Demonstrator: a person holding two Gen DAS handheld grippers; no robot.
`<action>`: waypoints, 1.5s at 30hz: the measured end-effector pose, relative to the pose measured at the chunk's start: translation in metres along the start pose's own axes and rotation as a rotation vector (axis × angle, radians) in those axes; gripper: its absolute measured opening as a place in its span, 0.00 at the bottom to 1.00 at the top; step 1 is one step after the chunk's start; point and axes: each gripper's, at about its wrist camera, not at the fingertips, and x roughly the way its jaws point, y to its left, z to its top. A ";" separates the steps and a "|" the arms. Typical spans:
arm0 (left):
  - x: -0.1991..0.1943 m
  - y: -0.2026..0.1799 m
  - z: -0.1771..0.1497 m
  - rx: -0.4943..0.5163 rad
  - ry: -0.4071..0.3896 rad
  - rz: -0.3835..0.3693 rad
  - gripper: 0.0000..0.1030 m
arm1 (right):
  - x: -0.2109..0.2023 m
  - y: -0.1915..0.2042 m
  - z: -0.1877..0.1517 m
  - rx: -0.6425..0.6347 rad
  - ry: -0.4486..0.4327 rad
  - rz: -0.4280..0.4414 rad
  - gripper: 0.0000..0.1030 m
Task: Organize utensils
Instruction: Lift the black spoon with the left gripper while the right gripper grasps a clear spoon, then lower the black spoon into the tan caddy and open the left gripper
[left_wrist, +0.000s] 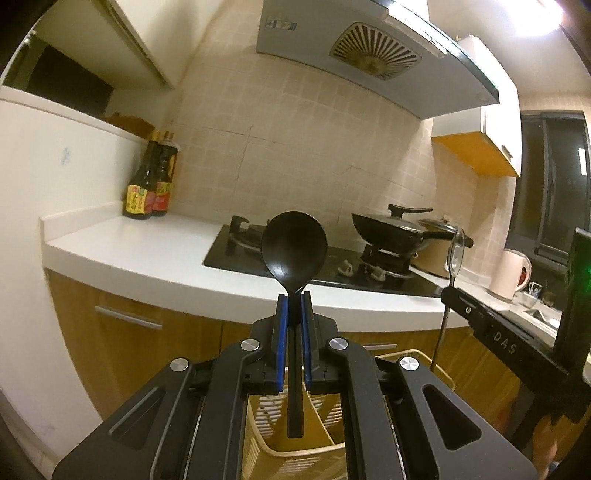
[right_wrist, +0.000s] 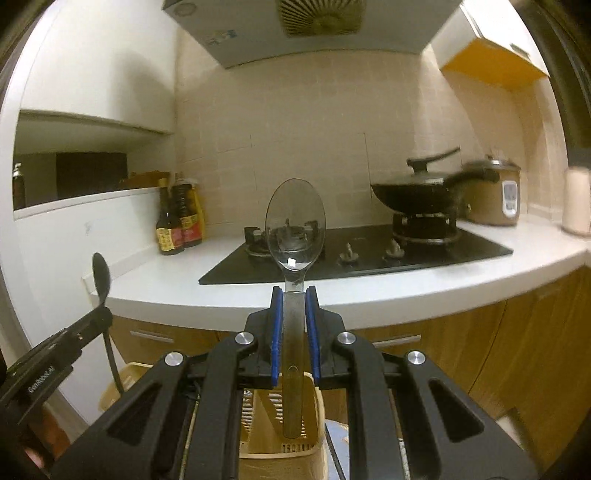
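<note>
My left gripper (left_wrist: 294, 295) is shut on a black plastic spoon (left_wrist: 293, 243), bowl up, with its handle hanging down over a beige slotted utensil basket (left_wrist: 321, 450). My right gripper (right_wrist: 294, 291) is shut on a clear plastic spoon (right_wrist: 295, 218), bowl up, with its handle end inside the beige basket (right_wrist: 306, 448). The right gripper and clear spoon also show at the right of the left wrist view (left_wrist: 456, 254). The left gripper with the black spoon shows at the left of the right wrist view (right_wrist: 101, 277).
A white counter (left_wrist: 155, 254) holds a black gas hob (left_wrist: 332, 266), a lidded wok (right_wrist: 417, 192), a rice cooker (right_wrist: 495, 195) and dark sauce bottles (left_wrist: 151, 177). Wooden cabinet doors (right_wrist: 498, 350) run below. A range hood (left_wrist: 369, 55) hangs above. A white kettle (left_wrist: 511, 273) stands at the right.
</note>
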 end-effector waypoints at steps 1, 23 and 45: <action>0.001 0.000 -0.001 0.005 0.000 0.004 0.05 | 0.001 -0.002 -0.003 0.005 0.000 0.006 0.10; -0.017 0.012 -0.015 -0.019 0.045 0.003 0.31 | -0.030 -0.023 -0.026 0.077 0.030 0.057 0.56; -0.071 0.019 -0.019 -0.055 0.486 -0.089 0.42 | -0.071 -0.017 -0.041 0.053 0.552 0.060 0.55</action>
